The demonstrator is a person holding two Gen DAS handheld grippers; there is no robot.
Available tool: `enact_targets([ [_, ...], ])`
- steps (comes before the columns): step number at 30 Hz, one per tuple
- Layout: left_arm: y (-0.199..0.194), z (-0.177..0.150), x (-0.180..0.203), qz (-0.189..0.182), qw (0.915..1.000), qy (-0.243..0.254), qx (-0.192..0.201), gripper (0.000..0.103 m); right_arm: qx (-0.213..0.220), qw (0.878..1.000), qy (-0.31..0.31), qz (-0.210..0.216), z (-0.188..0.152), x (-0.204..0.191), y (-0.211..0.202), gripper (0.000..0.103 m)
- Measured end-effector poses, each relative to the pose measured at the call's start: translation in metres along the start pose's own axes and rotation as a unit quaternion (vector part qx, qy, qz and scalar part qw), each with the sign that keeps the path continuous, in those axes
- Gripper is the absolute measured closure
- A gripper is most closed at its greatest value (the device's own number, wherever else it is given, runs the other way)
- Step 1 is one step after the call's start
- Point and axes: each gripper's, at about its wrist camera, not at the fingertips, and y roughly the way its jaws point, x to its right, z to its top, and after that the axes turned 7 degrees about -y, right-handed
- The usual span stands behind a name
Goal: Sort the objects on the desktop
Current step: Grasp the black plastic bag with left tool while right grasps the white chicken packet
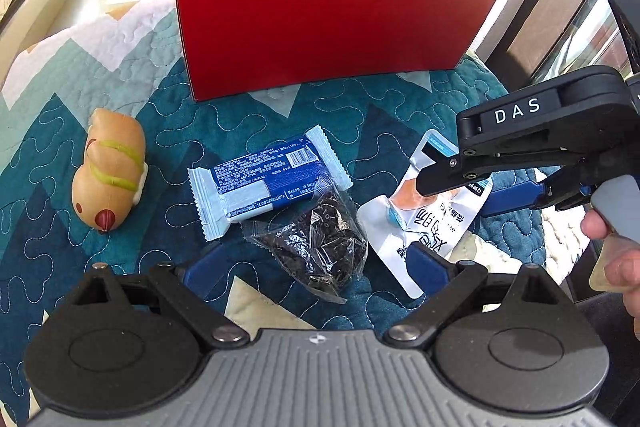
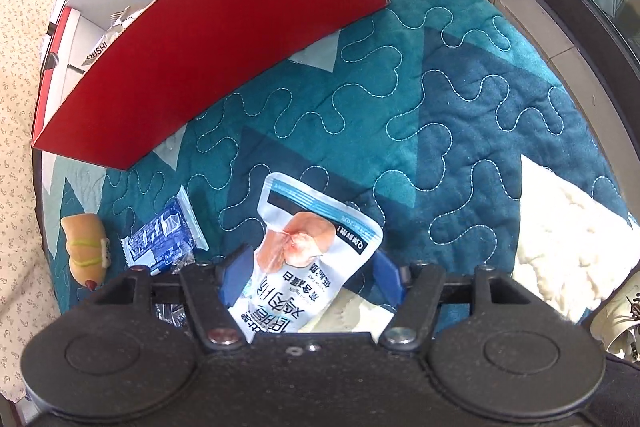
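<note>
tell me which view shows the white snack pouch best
The right wrist view: the white snack pouch lies nearly whole and centred between the open right tongs, print legible. In the left wrist view the pouch sits off to the side, partly covered by the right tongs and a left finger.

Right tool (image 2: 310, 277) spread wide, straddling white snack pouch (image 2: 304, 259) on teal quilt (image 2: 460, 99); red box (image 2: 224, 39) beyond
</note>
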Motion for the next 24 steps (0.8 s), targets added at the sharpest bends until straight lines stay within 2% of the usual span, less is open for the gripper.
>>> enact_targets([
  [6,0.002,-0.002,0.001,0.009,0.9998,0.015,0.011,0.007,-0.001,1.000,0.030,-0.004,0.007,-0.016,0.008,0.036],
  [11,0.006,0.000,0.001,0.005,0.9997,0.018,0.018,0.007,0.002,0.999,-0.016,-0.052,0.008,-0.040,0.016,0.032],
  [17,0.011,-0.001,0.005,0.007,0.9993,0.033,0.018,0.023,-0.003,0.990,-0.098,-0.100,0.001,-0.063,0.023,0.034],
  [18,0.012,-0.001,0.005,0.006,0.9993,0.032,0.016,0.028,-0.004,0.988,-0.107,-0.106,0.000,-0.065,0.024,0.035],
  [22,0.014,-0.002,0.004,-0.002,0.9995,0.031,0.010,0.042,-0.003,0.983,-0.130,-0.125,-0.002,-0.071,0.026,0.041],
  [24,0.014,-0.003,0.005,-0.002,0.9994,0.033,0.012,0.043,-0.001,0.983,-0.134,-0.124,-0.002,-0.072,0.025,0.044],
])
